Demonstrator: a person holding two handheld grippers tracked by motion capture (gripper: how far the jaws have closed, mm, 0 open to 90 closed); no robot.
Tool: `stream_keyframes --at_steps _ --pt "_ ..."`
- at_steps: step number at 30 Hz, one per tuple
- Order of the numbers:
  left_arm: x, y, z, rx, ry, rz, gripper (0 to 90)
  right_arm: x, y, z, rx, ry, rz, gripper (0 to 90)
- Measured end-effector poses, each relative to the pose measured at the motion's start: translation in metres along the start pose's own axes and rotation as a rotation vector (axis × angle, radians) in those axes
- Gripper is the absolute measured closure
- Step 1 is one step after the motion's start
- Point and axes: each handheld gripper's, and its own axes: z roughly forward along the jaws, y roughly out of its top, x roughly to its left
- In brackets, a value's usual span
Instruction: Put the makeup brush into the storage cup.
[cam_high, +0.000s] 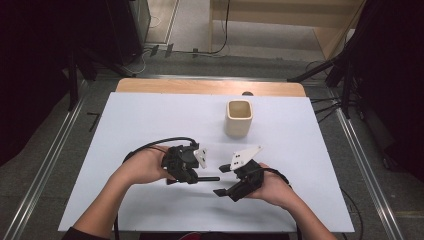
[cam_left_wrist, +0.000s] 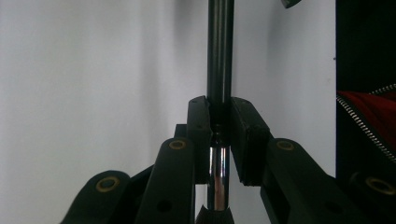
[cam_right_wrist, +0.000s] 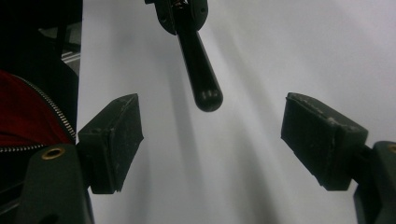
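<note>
One black pen (cam_high: 206, 178) lies level just above the counter (cam_high: 150, 125) at lower centre of the high view, its long axis running left to right, the rounded end pointing right toward the right gripper (cam_high: 226, 180). The left gripper (cam_high: 192, 176) has its fingers (cam_left_wrist: 201, 135) pinching the pen near one end; in the left gripper view the shaft runs straight up the frame. The right gripper's fingers (cam_right_wrist: 114, 140) stand spread wide, the pen tip between and beyond them, untouched. No lettering is readable on anything. White sheet over a wooden top; a cream cup (cam_high: 238, 118) stands upper centre; grey floor, dark surroundings
</note>
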Motion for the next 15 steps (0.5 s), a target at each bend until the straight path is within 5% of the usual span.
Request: stream_keyframes --at_steps 15 --pt "-0.005 0.009 0.005 0.025 -0.001 0.029 79.1 0.001 0.012 0.012 0.045 0.047 -0.003 52.7"
